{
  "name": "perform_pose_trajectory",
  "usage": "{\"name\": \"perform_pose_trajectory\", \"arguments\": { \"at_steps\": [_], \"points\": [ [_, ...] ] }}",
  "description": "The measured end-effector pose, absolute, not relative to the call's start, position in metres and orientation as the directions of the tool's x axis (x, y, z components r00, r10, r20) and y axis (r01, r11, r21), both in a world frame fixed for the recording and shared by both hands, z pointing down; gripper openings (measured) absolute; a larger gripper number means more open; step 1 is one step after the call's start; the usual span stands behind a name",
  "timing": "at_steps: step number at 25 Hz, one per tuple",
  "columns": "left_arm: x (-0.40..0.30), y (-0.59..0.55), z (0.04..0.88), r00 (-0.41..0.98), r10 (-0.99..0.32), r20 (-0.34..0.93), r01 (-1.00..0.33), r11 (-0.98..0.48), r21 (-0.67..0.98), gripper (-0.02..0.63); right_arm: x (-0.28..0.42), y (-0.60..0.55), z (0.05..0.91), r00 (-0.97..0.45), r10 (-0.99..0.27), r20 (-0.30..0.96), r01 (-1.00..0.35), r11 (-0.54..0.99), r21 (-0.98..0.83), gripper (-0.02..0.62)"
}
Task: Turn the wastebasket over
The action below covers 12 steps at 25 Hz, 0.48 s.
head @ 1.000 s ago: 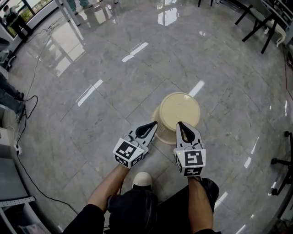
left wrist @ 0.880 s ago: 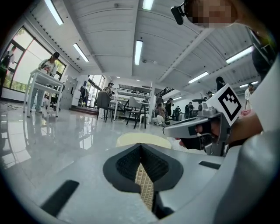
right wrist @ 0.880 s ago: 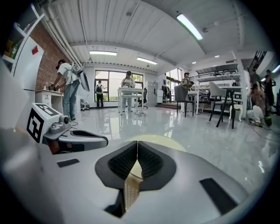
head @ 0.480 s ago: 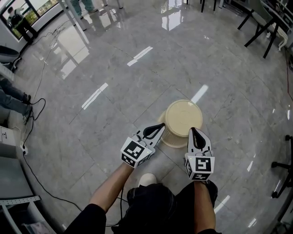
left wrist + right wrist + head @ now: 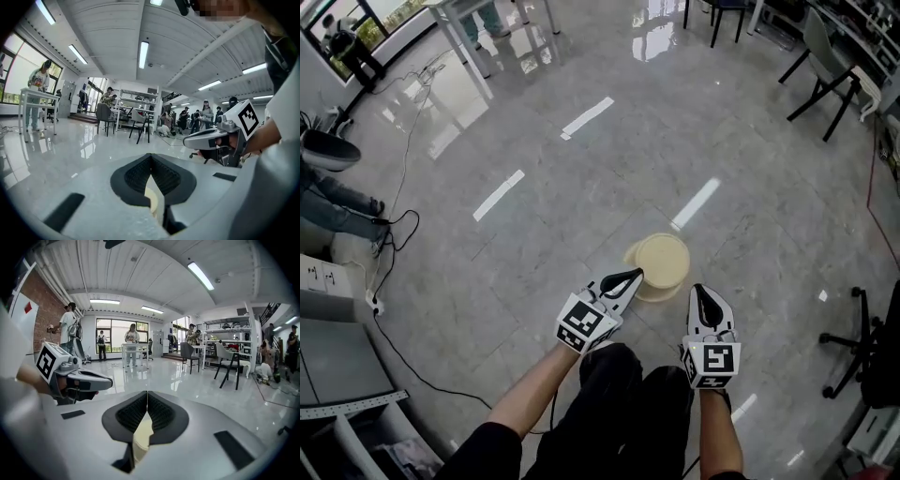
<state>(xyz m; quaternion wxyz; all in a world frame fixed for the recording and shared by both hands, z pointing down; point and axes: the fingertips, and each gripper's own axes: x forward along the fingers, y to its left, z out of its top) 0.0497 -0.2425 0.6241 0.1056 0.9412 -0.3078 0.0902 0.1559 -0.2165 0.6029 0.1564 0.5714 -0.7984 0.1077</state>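
The beige wastebasket (image 5: 661, 262) stands on the grey tiled floor with its flat closed end facing up and a wider edge showing beneath. My left gripper (image 5: 636, 275) hangs shut high above its near left edge, holding nothing. Also shut and empty, my right gripper (image 5: 698, 291) is up in the air to the near right of the basket. In the left gripper view the jaws (image 5: 151, 157) meet, with a beige sliver of wastebasket (image 5: 153, 201) showing below them. The right gripper view shows the same: closed jaws (image 5: 147, 394) over a beige sliver (image 5: 140, 437).
Black cables (image 5: 394, 234) trail over the floor at the left beside a grey cabinet (image 5: 328, 356). An office chair base (image 5: 853, 347) stands at the right. Chairs (image 5: 820, 66) and a table (image 5: 478, 28) line the far side, where people stand.
Both grippers and the head camera have risen well above the floor. The wastebasket stays in place on the floor and now looks smaller. Both jaws stay shut.
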Motion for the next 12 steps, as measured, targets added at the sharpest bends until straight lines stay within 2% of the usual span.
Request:
{"name": "perform_pose_trajectory", "arguments": {
  "at_steps": [12],
  "points": [
    [0.056,-0.175,0.287,0.810,-0.544,0.220,-0.580,-0.798,0.162,0.007,0.130,-0.144,0.272,-0.331,-0.856,0.398,-0.942,0.327,-0.079,0.014]
  ]
}}
